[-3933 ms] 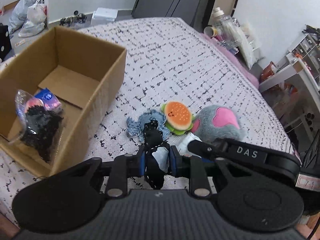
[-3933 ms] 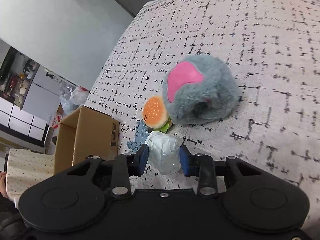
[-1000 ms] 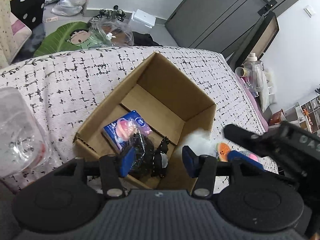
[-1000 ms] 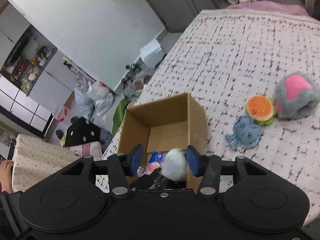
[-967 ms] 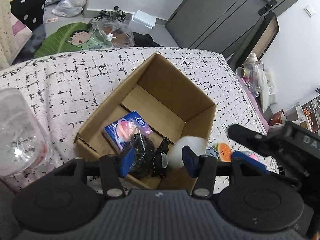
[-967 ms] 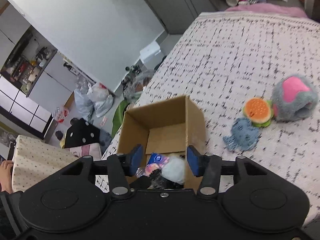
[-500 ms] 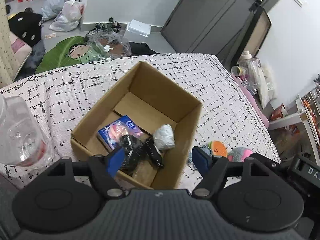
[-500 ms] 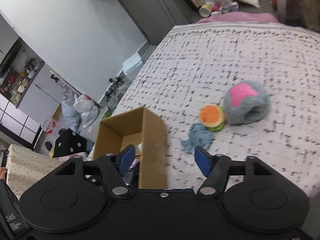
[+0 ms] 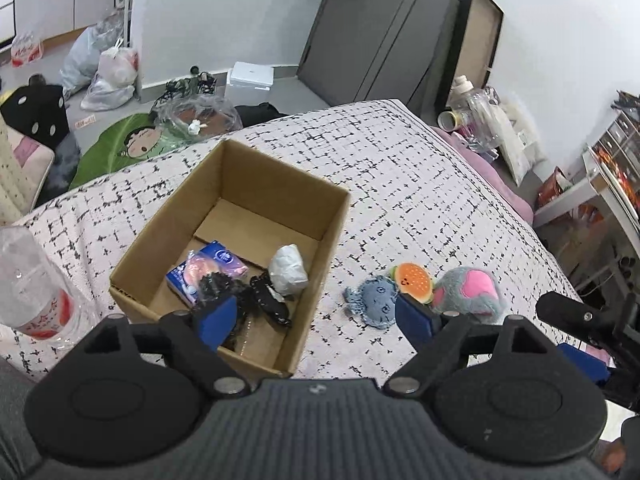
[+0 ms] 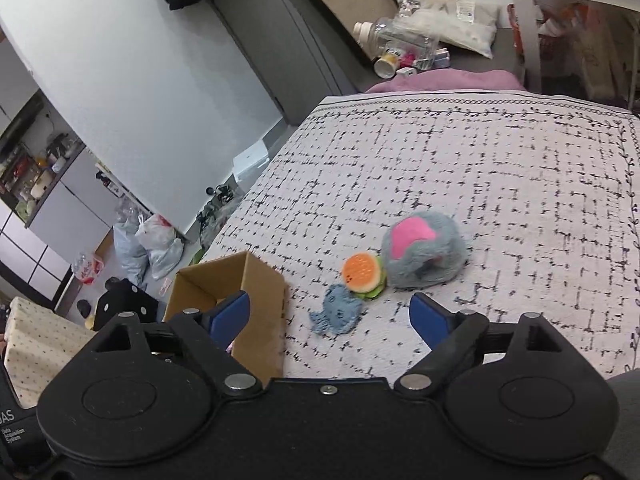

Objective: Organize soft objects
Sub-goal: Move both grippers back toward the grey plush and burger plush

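An open cardboard box point(image 9: 338, 216) point(image 10: 262, 312) sits on the checked bedspread. Inside lie a white crumpled bundle point(image 9: 287, 269), a black bagged item point(image 9: 264, 304) and a blue-and-pink packet point(image 9: 210, 267). Right of the box rest a blue knitted toy point(image 9: 374, 298) point(image 10: 338, 312), a burger plush point(image 9: 412, 280) point(image 10: 362, 270) and a grey-and-pink plush point(image 9: 468, 290) point(image 10: 422, 254). My left gripper point(image 9: 316, 320) hovers above the box's near corner, its jaws opening with nothing between them. My right gripper point(image 10: 330, 318) hangs above the blue toy, its jaws opening too and empty.
A clear plastic bottle point(image 9: 28, 284) stands at the left by the box. The right gripper's body point(image 9: 580, 320) shows at the left wrist view's right edge. Bags and clutter cover the floor beyond the bed; bottles and a pink blanket point(image 10: 440, 80) lie at the far side.
Both grippers opened wide and drew back from the box. The white bundle dropped from the right gripper into the box; the black bagged item lies in the box, free of the left one.
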